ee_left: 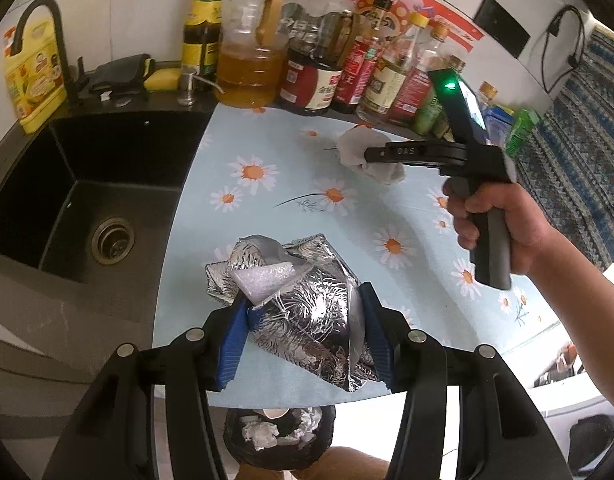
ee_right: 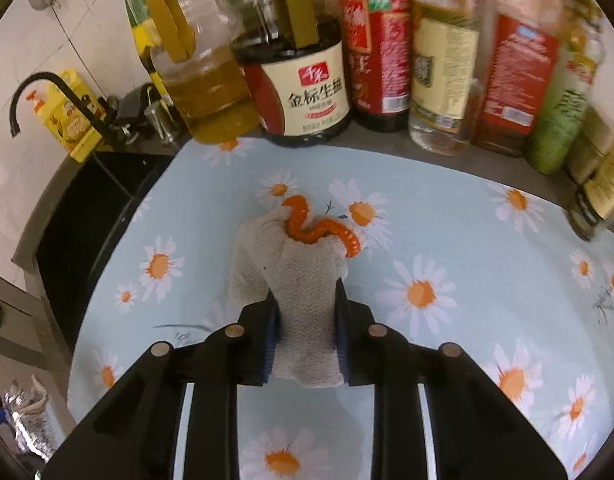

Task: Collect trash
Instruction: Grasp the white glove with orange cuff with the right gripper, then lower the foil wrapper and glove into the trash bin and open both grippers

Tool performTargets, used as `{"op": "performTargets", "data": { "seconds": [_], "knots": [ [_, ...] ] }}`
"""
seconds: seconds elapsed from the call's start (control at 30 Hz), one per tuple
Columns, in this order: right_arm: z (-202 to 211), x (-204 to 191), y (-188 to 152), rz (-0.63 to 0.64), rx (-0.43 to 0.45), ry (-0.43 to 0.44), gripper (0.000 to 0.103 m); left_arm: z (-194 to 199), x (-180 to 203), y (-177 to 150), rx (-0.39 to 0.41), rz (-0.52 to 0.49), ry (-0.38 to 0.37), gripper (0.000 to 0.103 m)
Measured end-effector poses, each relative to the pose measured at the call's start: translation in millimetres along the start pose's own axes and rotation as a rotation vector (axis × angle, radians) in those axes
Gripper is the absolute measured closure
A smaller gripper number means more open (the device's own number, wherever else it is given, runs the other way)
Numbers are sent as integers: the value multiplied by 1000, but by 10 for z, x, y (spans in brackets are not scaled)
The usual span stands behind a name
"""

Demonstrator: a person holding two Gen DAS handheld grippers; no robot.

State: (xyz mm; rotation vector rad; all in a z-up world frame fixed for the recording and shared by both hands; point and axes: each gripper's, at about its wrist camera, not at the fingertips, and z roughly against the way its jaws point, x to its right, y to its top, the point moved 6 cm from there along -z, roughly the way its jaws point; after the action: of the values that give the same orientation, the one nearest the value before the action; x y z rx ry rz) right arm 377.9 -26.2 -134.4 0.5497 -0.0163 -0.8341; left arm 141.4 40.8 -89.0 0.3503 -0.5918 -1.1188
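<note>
A crumpled silver foil bag [ee_left: 303, 300] lies at the near edge of the daisy-print counter mat [ee_left: 291, 168]. My left gripper [ee_left: 303, 308] is closed on it, blue pads on both sides. My right gripper [ee_right: 307, 300] is shut on a grey knit glove with an orange cuff [ee_right: 299, 264], held just over the mat; the glove [ee_left: 359, 148] and the right gripper [ee_left: 387, 156] also show in the left wrist view at the mat's far side. A black trash bin [ee_left: 279, 436] with white crumpled paper sits below the counter's near edge.
A black sink [ee_left: 87, 208] with a black faucet [ee_left: 47, 32] lies left of the mat. A row of oil and sauce bottles [ee_left: 315, 64] lines the back wall [ee_right: 307, 92]. A yellow bottle [ee_left: 35, 76] stands behind the sink.
</note>
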Motion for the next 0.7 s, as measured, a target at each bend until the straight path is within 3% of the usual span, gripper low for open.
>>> {"op": "performTargets", "data": {
  "seconds": [0.2, 0.37, 0.7],
  "knots": [
    [655, -159, -392, -27, 75, 10, 78, 40, 34, -20, -10, -65, -49, 52],
    [1222, -364, -986, -86, 133, 44, 77, 100, 29, -142, -33, -105, -88, 52],
    [1802, -814, -2033, -161, 156, 96, 77, 335, 136, -535, -94, -212, -146, 52]
  ]
}}
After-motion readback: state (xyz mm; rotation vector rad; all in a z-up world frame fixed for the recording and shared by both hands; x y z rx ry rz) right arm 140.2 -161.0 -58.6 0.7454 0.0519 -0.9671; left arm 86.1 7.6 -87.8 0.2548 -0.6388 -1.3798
